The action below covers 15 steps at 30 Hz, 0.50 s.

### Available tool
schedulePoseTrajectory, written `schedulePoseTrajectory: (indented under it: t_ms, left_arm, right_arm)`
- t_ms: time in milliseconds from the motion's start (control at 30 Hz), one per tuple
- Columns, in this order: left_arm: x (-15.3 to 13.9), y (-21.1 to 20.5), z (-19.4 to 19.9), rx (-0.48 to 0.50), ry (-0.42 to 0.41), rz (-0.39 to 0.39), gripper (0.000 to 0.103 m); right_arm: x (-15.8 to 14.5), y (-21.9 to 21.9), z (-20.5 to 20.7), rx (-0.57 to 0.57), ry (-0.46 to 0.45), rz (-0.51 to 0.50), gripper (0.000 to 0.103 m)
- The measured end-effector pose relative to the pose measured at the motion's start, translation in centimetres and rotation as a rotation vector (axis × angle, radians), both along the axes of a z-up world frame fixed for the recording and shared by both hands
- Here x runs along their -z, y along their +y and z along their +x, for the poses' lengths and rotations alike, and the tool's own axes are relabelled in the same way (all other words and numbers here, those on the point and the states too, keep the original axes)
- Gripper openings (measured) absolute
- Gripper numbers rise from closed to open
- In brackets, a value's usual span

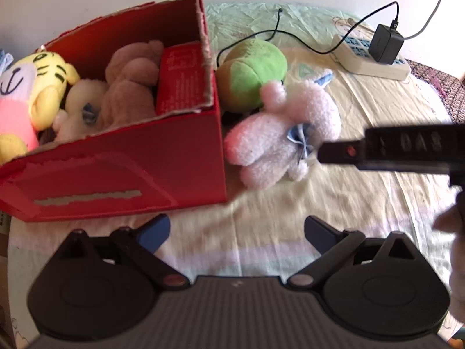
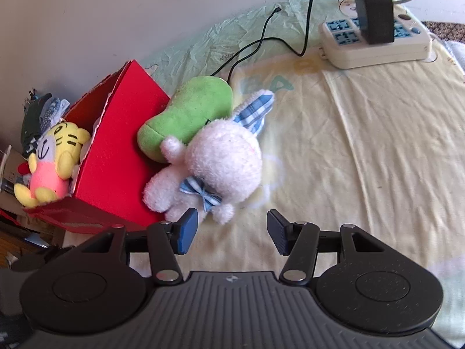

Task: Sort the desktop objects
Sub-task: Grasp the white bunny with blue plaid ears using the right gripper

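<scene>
**Plush rabbit beside the box: grasp assessment**

Left wrist view. The left gripper [image 1: 237, 232] sits at the bottom centre, jaws spread wide with nothing between them. The red cardboard box [image 1: 130, 174] fills the left half of the frame. It holds a yellow tiger plush [image 1: 43, 87] at its left end, a cream plush [image 1: 82, 101] in the middle, a brown bear plush [image 1: 130, 87] to the right, and a red inner flap. The white rabbit plush [image 1: 279, 133] lies on the yellow cloth [image 1: 377, 203] just right of the box, touching the green plush [image 1: 252, 69] behind it. The right gripper enters from the right edge, one finger reaching near the rabbit's bow.

Right wrist view. The right gripper [image 2: 231, 229] is at the lower centre, jaws part open and empty, the left pad just beside the rabbit's feet. The rabbit [image 2: 221, 157] rests at centre against the box wall [image 2: 116, 151]. A power strip [image 2: 375, 46] with charger sits at the upper right.

Handling. The rabbit is judged light, soft and compressible, not fragile. Its round body offers the firmest hold; ears or bow would let it dangle.
</scene>
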<state>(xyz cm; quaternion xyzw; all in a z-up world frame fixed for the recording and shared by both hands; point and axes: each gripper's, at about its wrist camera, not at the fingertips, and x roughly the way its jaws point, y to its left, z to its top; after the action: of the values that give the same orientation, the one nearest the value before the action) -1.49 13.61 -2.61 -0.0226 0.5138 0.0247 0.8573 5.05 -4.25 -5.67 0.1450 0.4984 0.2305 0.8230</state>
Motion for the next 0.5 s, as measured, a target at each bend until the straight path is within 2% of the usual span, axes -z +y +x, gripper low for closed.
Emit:
schedulePoseTrajectory:
  t_ms: [67, 167, 233, 400, 500]
  left_arm:
    - [0.0, 0.2, -0.1, 0.006, -0.002, -0.013, 0.099]
    - [-0.2, 0.6, -0.3, 0.017, -0.011, -0.035, 0.099]
    - [-0.5, 0.5, -0.4, 0.026, -0.028, -0.023, 0.099]
    - [-0.7, 0.4, -0.5, 0.041, -0.035, -0.019, 0.099]
    - [-0.7, 0.5, -0.3, 0.050, -0.037, -0.021, 0.099]
  right_arm:
    - [-0.1, 0.4, 0.5, 0.007, 0.002, 0.024, 0.057]
    - [-0.1, 1.1, 1.5, 0.038, -0.026, -0.022, 0.058]
    - [0.5, 1.5, 2.4, 0.037, -0.013, -0.034, 0.059]
    - [2.4, 2.5, 3.8, 0.044, 0.051, 0.020, 0.071]
    - [2.5, 2.4, 4.1, 0.057, 0.056, 0.048, 0.067]
